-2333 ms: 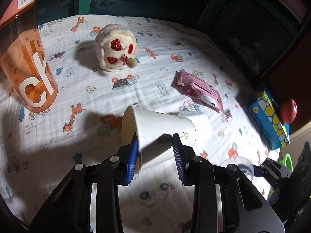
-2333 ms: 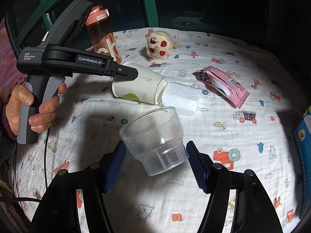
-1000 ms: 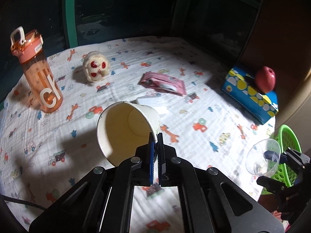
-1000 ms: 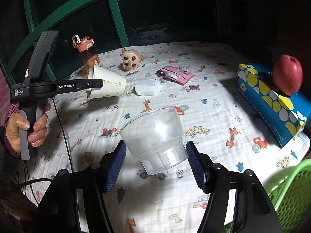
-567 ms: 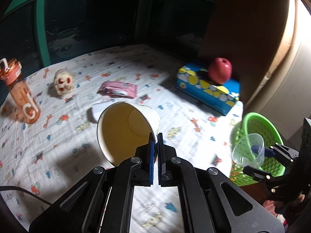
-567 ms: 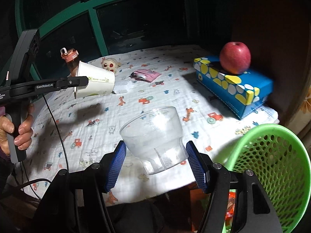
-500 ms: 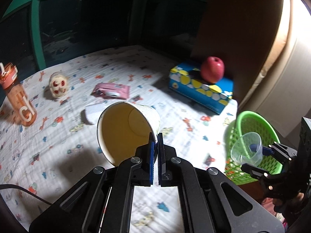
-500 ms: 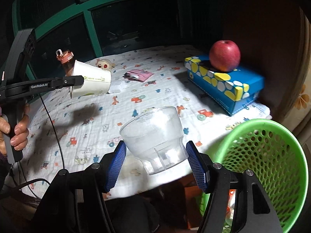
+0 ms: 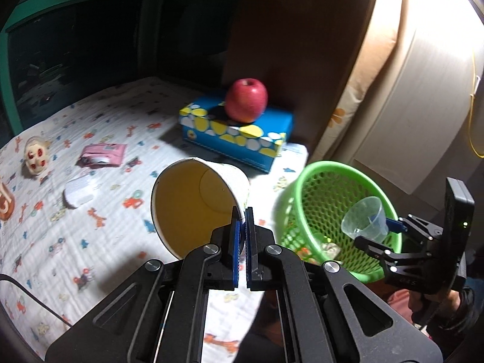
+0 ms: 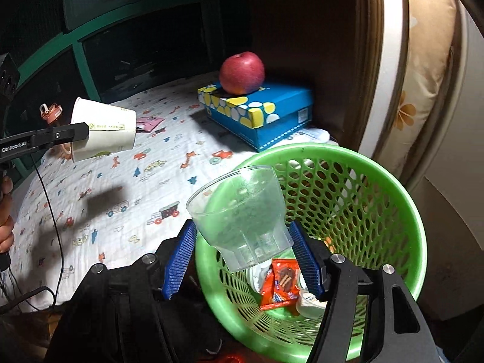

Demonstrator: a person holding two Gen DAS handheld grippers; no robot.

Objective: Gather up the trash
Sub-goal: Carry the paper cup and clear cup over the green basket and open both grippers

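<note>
With the right claw (image 10: 242, 260) clamping the clear cup (image 10: 242, 217) above the basket (image 10: 378, 181) at lower right, left claw (image 9: 241, 233) pinched the paper cup (image 9: 193, 202) rim mid-frame; thin grip could slip short.

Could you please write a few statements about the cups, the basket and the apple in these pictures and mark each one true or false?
1. The right claw holds a clear plastic cup over the green basket. True.
2. The left claw grips the paper cup by its rim. True.
3. The apple lies in the basket. False: it sits on the blue box.
4. The basket is empty. False: an orange wrapper and other trash lie inside.
5. The paper cup stands upright on the table. False: it is held in the air, tilted sideways.
</note>
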